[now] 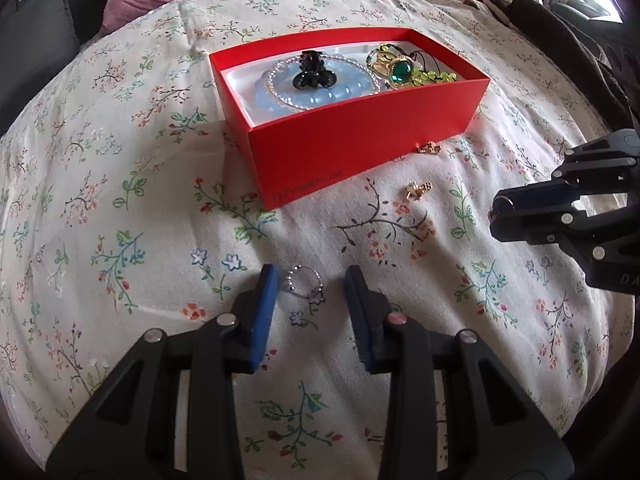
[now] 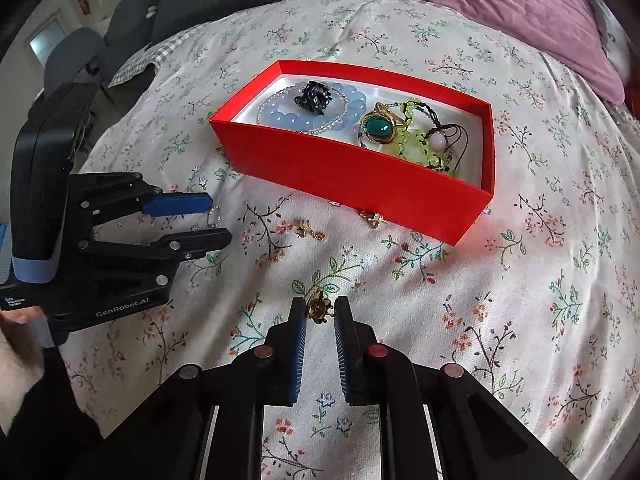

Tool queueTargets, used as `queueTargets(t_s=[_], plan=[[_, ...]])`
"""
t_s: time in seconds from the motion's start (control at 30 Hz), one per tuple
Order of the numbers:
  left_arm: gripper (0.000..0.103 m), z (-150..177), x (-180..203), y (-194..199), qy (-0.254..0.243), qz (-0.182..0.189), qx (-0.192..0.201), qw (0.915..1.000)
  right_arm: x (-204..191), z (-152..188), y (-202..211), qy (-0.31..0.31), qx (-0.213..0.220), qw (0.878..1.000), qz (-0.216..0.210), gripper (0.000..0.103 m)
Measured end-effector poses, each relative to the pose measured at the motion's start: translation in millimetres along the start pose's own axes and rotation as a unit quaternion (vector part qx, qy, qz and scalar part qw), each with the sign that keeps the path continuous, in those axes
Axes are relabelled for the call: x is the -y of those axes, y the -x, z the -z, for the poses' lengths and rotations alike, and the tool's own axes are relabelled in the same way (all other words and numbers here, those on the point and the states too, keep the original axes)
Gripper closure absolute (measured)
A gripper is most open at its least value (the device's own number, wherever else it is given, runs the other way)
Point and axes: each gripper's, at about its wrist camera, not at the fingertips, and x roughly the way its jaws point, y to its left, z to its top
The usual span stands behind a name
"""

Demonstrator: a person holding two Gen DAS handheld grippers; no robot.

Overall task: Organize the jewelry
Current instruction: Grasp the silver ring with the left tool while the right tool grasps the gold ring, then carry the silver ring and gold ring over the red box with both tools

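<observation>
Loose pieces are being gathered off the floral bedspread (image 1: 120, 208) into the red box (image 1: 360, 140), which lies well ahead of both pairs of jaws. The left gripper (image 1: 311, 280) has its jaws apart around a silver beaded ring (image 1: 305, 283) lying between the tips. The right gripper (image 2: 318, 310) frames a small gold earring (image 2: 318, 309), jaws narrowly apart; whether the pads touch it I cannot tell. Next, probably, each closes gently and lifts. Two more gold earrings (image 2: 310, 229) wait ahead, their shapes hard to make out.
</observation>
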Motion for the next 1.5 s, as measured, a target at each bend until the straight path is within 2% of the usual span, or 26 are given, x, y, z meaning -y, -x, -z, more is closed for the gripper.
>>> queueTargets(t_s=[0.17, 0.5, 0.8, 1.07, 1.5], plan=[[0.082, 0.4, -1.3, 0.5, 0.003, 0.0, 0.001, 1.0, 2.8, -0.9, -0.5, -0.005, 0.002, 1.0, 0.002, 0.089], [0.083, 0.2, 3.8, 10.1, 0.0, -0.001, -0.004, 1.0, 4.1, -1.0, 4.8, -0.006, 0.009, 1.0, 0.001, 0.089], [0.083, -15.1, 8.4, 31.6, 0.005, -0.002, 0.022, 0.9997, 10.0, -8.8, 17.4, -0.021, 0.03, 0.999, -0.004, 0.089], [0.083, -38.3, 6.8, 48.9, 0.036, 0.002, 0.054, 0.9979, 20.6, -19.7, 32.1, -0.05, 0.061, 0.997, -0.007, 0.089], [0.083, -67.9, 2.5, 38.7, 0.077, -0.022, 0.076, 0.9939, 45.5, -48.4, 40.9, -0.111, 0.113, 0.987, -0.001, 0.088]])
